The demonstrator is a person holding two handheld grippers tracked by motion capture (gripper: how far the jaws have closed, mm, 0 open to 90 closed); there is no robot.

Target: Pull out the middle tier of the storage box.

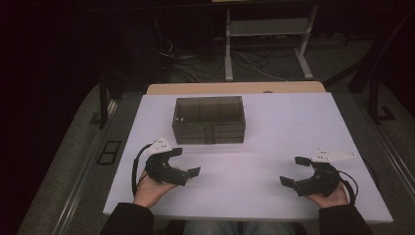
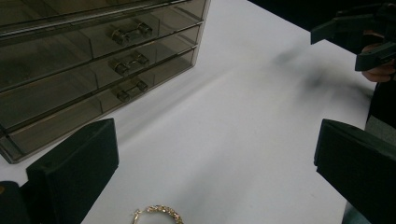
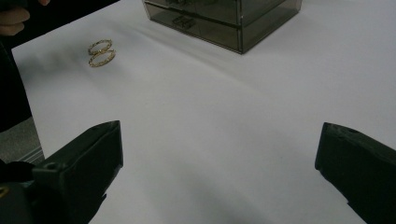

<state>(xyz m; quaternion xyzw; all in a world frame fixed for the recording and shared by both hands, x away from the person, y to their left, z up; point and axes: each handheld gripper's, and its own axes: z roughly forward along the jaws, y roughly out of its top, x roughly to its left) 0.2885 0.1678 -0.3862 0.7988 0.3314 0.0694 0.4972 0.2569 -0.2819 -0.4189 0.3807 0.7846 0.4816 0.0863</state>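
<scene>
Two black jaws of the left gripper (image 1: 187, 161) are standing spread wide, gripping nothing, and those of the right gripper (image 1: 293, 170) are gaping likewise. Just at six o'clock of the left gripper's jaws, two gold chain-link hoop earrings (image 3: 101, 52) are lying touching each other on the white table (image 1: 274, 127). Well apart at twelve o'clock, the smoky transparent plastic three-drawer box (image 1: 209, 120) is sitting with drawers closed.

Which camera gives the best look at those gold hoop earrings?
The right gripper view: both gold hoop earrings lie whole on the white table. The left gripper view catches one hoop's edge at the bottom.
</scene>
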